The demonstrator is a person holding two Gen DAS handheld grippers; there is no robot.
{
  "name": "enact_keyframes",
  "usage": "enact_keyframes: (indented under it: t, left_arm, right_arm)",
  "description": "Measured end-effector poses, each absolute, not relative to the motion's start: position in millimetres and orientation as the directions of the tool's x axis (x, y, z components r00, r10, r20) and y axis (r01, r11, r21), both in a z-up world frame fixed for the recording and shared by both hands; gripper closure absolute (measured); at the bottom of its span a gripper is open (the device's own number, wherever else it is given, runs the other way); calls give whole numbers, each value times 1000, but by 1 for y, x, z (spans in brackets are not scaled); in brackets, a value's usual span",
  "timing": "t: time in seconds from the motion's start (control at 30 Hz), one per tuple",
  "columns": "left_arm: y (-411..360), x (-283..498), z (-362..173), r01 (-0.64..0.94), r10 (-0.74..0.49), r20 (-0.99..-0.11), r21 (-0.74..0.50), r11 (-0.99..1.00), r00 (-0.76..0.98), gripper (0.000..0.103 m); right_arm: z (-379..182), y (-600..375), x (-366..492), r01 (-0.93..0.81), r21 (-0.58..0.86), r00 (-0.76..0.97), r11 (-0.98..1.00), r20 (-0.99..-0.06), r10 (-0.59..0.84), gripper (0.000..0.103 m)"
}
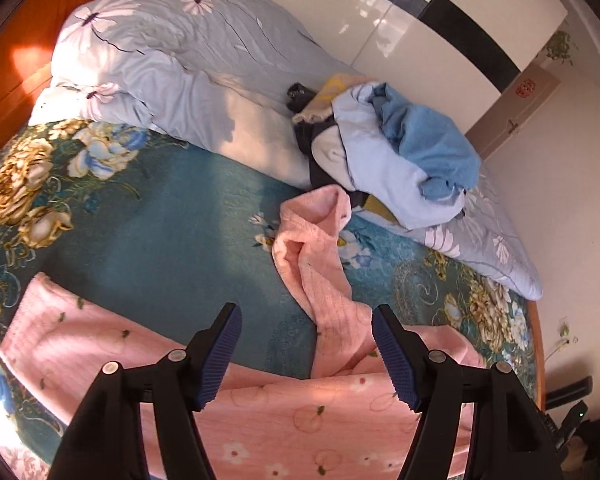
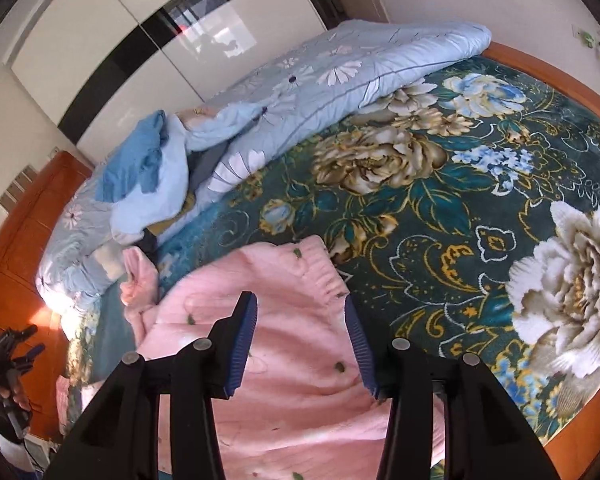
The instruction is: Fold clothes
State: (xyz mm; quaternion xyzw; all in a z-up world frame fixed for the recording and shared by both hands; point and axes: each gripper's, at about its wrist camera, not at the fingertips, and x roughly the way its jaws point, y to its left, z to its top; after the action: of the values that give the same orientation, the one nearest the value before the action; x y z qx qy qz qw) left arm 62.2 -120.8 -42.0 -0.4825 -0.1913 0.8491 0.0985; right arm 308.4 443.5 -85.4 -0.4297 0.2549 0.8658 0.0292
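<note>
A pink fleece garment (image 1: 284,412) with small flower prints lies spread on the teal floral bed cover (image 1: 172,220). One sleeve (image 1: 320,256) runs away from me toward the clothes pile. My left gripper (image 1: 306,316) hovers open above the garment's near part, nothing between its fingers. In the right wrist view the same pink garment (image 2: 292,364) lies below my right gripper (image 2: 300,308), which is open and empty, near the ribbed hem (image 2: 324,276). The other gripper (image 2: 8,348), held in a hand, shows at the far left edge.
A pale blue flowered quilt (image 1: 172,64) is bunched along the far side of the bed. A pile of clothes (image 1: 404,148), blue, pale blue and dark, sits on it. An orange wooden headboard (image 1: 20,76) and a glossy white wardrobe (image 1: 380,20) border the bed.
</note>
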Motion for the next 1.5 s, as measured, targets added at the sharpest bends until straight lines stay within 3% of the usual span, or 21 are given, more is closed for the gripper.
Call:
enact_keyframes:
  t: [0.1, 0.2, 0.7, 0.83, 0.87, 0.9, 0.97, 1.0, 1.07, 1.2, 1.4, 1.5]
  left_arm:
    - [-98, 30, -83, -1, 384, -794, -435, -901, -472, 32]
    - [-79, -11, -114, 0, 367, -824, -407, -914, -431, 32]
    - [-3, -150, -187, -52, 327, -865, -333, -941, -380, 32]
    - [-6, -148, -202, -58, 333, -868, -336, -940, -369, 34]
    - [-6, -146, -203, -75, 350, -864, -347, -935, -362, 47]
    - [-6, -144, -203, -92, 346, -869, -336, -937, -353, 72]
    - [-6, -141, -201, -111, 316, -885, -296, -949, -342, 98]
    - [-8, -139, -197, -120, 317, -879, -293, -949, -356, 98]
    - [-16, -134, -184, -125, 329, -856, -305, -944, -399, 99]
    - [-54, -134, -127, -150, 399, -765, -378, -914, -505, 99]
    - [-151, -116, -18, -213, 454, -547, -448, -869, -703, 99]
    - [-199, -98, -10, -185, 407, -531, -421, -888, -743, 99]
  right_arm:
    - [-112, 448, 276, -289, 391, -558, -874, -811, -178, 56]
    - [-132, 459, 250, -315, 450, -557, -835, -800, -222, 56]
    - [-198, 466, 151, -299, 520, -498, -800, -800, -333, 56]
    - [-206, 466, 146, -295, 517, -473, -803, -810, -347, 56]
    - [-208, 467, 147, -295, 535, -471, -792, -802, -367, 56]
    - [-210, 466, 149, -295, 559, -464, -775, -793, -395, 56]
    - [-211, 463, 154, -296, 589, -454, -752, -779, -432, 56]
    - [-209, 462, 156, -296, 587, -451, -754, -781, -431, 59]
    - [-200, 458, 160, -285, 596, -460, -750, -772, -439, 93]
    - [-155, 457, 164, -226, 611, -551, -759, -723, -417, 96]
    - [-48, 495, 188, -91, 666, -784, -740, -506, -360, 96]
    - [-35, 503, 199, -94, 628, -807, -773, -503, -310, 96]
